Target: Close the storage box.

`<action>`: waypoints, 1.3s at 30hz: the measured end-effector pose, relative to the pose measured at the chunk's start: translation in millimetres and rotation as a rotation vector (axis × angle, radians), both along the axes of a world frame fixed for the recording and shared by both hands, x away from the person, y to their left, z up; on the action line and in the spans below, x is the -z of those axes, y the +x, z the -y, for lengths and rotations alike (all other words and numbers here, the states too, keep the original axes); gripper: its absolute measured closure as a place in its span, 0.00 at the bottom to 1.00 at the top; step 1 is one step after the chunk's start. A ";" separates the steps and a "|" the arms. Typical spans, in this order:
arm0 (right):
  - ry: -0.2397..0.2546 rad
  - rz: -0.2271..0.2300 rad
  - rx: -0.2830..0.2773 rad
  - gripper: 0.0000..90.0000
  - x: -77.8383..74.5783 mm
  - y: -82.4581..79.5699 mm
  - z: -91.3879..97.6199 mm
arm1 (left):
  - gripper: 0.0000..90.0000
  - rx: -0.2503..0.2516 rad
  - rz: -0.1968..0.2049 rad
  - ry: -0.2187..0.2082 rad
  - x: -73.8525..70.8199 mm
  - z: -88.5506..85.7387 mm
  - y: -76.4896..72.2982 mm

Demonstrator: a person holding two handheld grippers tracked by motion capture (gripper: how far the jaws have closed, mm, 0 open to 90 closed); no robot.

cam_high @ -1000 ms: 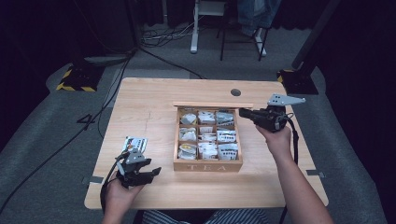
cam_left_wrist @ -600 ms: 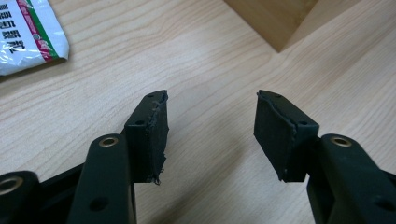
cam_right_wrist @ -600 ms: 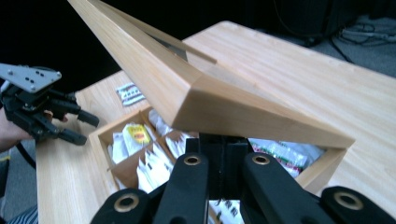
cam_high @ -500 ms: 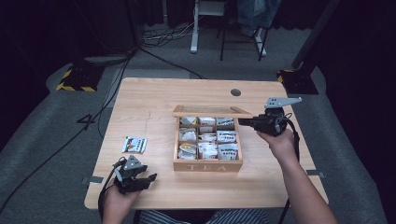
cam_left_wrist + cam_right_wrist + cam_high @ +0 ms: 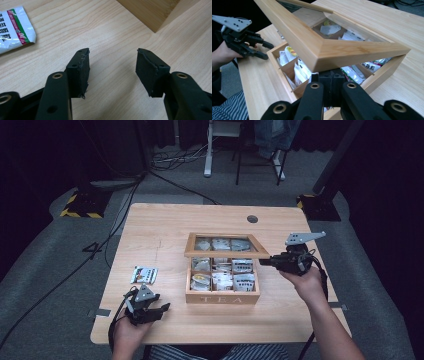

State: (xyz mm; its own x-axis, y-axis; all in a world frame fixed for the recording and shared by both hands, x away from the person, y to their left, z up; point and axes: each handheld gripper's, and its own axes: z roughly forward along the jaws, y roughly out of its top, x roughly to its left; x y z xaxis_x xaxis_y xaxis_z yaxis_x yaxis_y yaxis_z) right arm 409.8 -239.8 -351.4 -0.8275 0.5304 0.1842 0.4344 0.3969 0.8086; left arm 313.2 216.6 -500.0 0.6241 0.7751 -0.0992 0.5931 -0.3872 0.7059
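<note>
A wooden tea box (image 5: 222, 298) marked TEA stands mid-table with several tea packets (image 5: 218, 281) in its compartments. Its glass-paned lid (image 5: 227, 245) hangs half lowered over the back row. My right gripper (image 5: 265, 262) is shut, its tips tucked under the lid's (image 5: 312, 42) front right corner, so the frame rests on the right gripper (image 5: 331, 82). One loose tea packet (image 5: 144, 274) lies on the table left of the box. My left gripper (image 5: 161, 310) hovers open near the table's front edge, with nothing between the jaws of the left gripper (image 5: 112, 67).
In the left gripper view, the loose packet (image 5: 12, 27) is far left and a box corner (image 5: 150, 12) lies ahead. The table (image 5: 165, 230) has a round cable hole (image 5: 252, 219) at the back. Chair legs and cables are on the floor behind.
The lid has swung down from upright to a half-lowered tilt, with my right gripper following it. My left gripper drew back from the loose packet toward the front edge.
</note>
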 end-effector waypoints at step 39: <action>-0.117 -0.121 0.004 1.00 33.0 -38.3 -2.0 | 0.50 -0.011 0.030 -0.005 3.2 1.3 3.0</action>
